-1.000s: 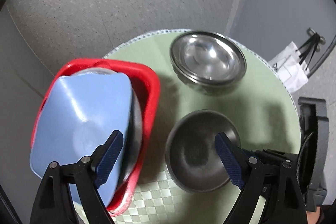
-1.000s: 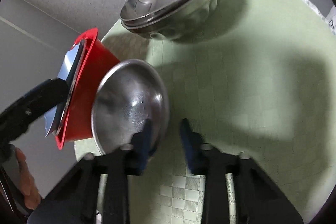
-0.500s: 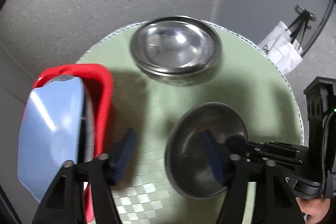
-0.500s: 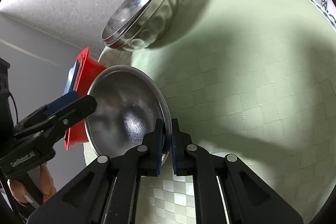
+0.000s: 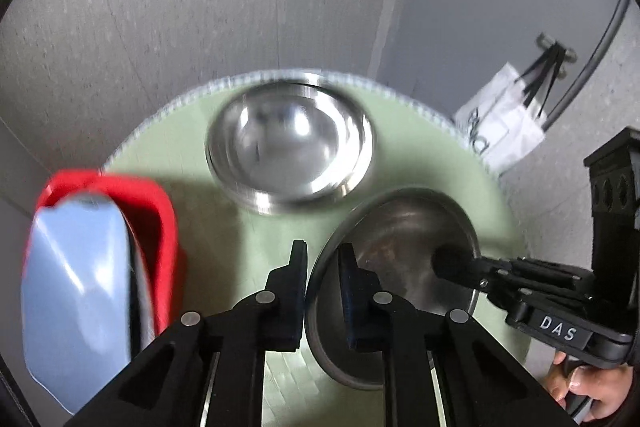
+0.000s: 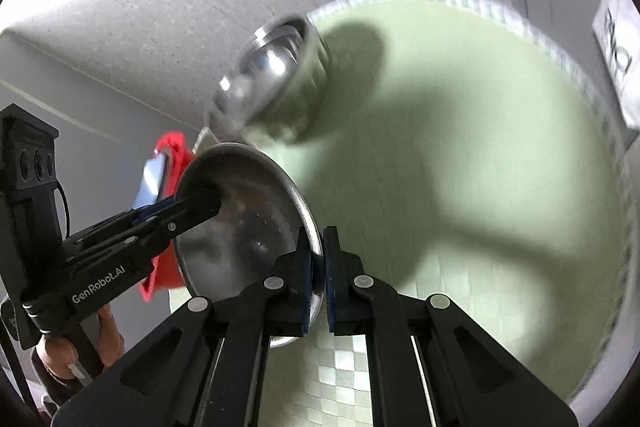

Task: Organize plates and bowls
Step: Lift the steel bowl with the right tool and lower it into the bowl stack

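A second ago the left gripper [image 5: 322, 269] stood wide; now both it and the right gripper [image 6: 319, 254] pinch opposite rims of one steel bowl [image 5: 394, 247], tilted above the round green table [image 5: 448, 155]. One stack of steel bowls [image 5: 290, 143] sits behind, and one red basin [image 5: 166, 223] holds a blue plate [image 5: 74, 303]. Readable lettering: "DAS", "GenRobot.AI".
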`<state>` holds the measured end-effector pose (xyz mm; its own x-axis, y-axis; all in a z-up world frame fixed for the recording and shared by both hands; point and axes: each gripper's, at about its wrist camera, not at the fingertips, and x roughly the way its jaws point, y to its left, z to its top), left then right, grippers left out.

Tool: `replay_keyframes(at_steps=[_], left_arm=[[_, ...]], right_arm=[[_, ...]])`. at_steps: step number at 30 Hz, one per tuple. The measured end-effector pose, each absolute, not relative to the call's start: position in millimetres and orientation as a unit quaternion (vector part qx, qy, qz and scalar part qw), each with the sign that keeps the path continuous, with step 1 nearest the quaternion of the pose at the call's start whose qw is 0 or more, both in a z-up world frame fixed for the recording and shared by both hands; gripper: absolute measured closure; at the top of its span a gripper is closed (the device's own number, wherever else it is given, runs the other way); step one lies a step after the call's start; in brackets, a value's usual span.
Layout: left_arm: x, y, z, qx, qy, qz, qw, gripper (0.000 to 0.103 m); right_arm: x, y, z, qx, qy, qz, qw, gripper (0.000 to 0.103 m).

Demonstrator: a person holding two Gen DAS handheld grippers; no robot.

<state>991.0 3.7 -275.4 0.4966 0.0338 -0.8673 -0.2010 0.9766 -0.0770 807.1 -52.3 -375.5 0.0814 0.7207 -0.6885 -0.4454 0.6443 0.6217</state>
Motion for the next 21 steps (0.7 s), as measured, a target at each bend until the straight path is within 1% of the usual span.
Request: replay_keyframes(at_steps=[4,8,13,21], left_arm=[[1004,19,-257,-0.09,0.476,0.076,0.872,0.091],[1025,41,-256,-0.097,0.469,0.093,0.873,0.09],[1053,62,-271,-0.095,0.483,0.114,0.863,0.088],[1101,69,-301,-0.09,0.507,0.122,0.848,0.086]], right_arm=[[828,-35,-336,0.1,0.509,0.41,0.75,0.098],[848,-10,-316,0.072,0.493,0.411,0.763,0.098],[869,27,-318,0.051,0.501,0.408,0.762,0.098],[887,43,-339,0.031,0.522,0.396,0.755,0.098]])
